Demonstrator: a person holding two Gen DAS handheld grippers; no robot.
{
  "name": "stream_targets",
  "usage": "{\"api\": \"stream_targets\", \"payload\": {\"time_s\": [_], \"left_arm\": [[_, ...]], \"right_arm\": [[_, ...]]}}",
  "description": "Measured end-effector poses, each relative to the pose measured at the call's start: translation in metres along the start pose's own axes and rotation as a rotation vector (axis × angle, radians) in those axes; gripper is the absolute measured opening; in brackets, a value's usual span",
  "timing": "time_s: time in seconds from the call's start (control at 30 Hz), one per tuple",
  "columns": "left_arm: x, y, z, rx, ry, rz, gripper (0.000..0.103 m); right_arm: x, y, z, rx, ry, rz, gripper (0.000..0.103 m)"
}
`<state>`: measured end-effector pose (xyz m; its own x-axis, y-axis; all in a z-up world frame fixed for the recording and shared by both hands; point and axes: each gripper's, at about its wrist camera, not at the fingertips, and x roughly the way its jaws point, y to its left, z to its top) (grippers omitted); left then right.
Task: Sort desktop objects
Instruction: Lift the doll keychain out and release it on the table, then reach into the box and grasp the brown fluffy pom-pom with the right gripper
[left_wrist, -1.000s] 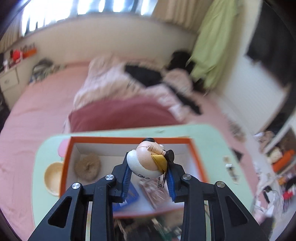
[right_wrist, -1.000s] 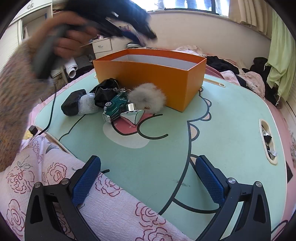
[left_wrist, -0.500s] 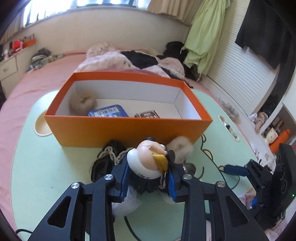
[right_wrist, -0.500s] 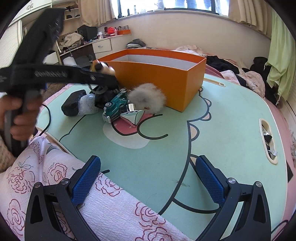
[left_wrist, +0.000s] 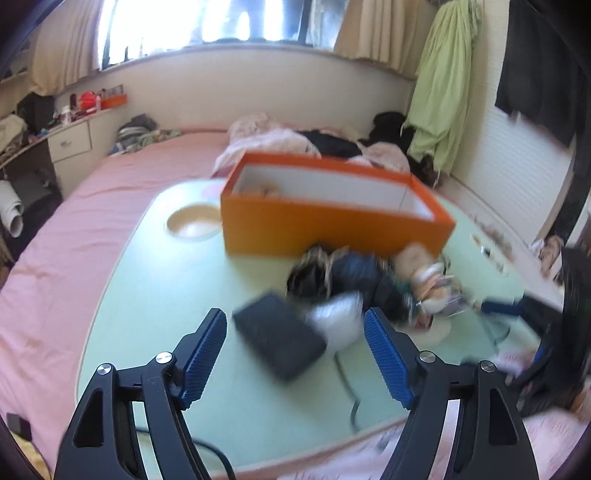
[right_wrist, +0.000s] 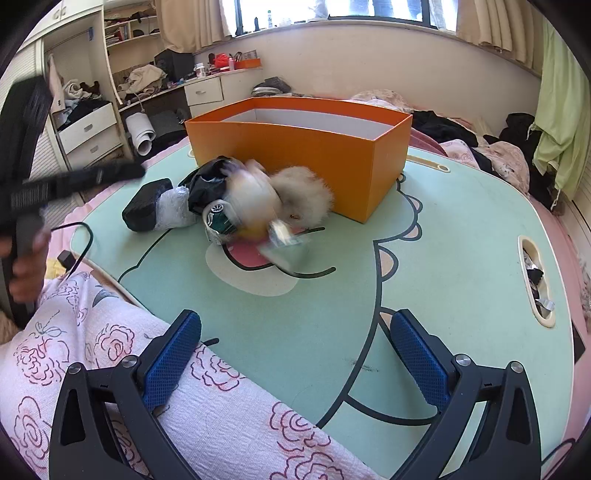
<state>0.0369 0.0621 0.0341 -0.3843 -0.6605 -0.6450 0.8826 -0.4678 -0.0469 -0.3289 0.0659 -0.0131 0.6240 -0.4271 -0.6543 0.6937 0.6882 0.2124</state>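
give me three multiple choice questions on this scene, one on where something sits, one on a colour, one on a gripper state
1. Where is the black pouch?
A. inside the box
B. on the green table, outside the box
C. on the drawers

2. What colour is the box outside?
A. orange
B. blue
C. white

3. What state is the left gripper in?
A. shut on a doll
B. shut on the pouch
C. open, holding nothing

Answers: 1 B, it lies on the table left of the pile; 2 A, its outer walls are orange; 3 C, the fingers stand wide apart with nothing between.
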Motion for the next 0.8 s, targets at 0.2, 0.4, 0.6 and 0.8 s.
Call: {"api": "stream_targets", "payload": {"time_s": [0.2,0.4,0.6,0.8], "left_arm": [[0.013,-0.018,-0.013,0.088,0.057,0.035,0.092],[0.03,-0.031,-0.017,0.145,0.098,0.068,0.102],[0.033,-0.025,-0.018,0.116,0.097,0.047,0.103],[0.034,-0.026,-0.017,0.113,0.095,0.048,0.103]], "right_arm": [[0.001,-0.001,0.0,0.001,0.0,-0.002,0.102],[0.002,-0.001,0.0,0.003,-0.001,-0.002,0.102],[0.003,-0.002,0.0,0.004,-0.003,-0.002,0.102],[0.003,-0.002,-0.001,0.007,-0.005,-0.004,0.102]]}}
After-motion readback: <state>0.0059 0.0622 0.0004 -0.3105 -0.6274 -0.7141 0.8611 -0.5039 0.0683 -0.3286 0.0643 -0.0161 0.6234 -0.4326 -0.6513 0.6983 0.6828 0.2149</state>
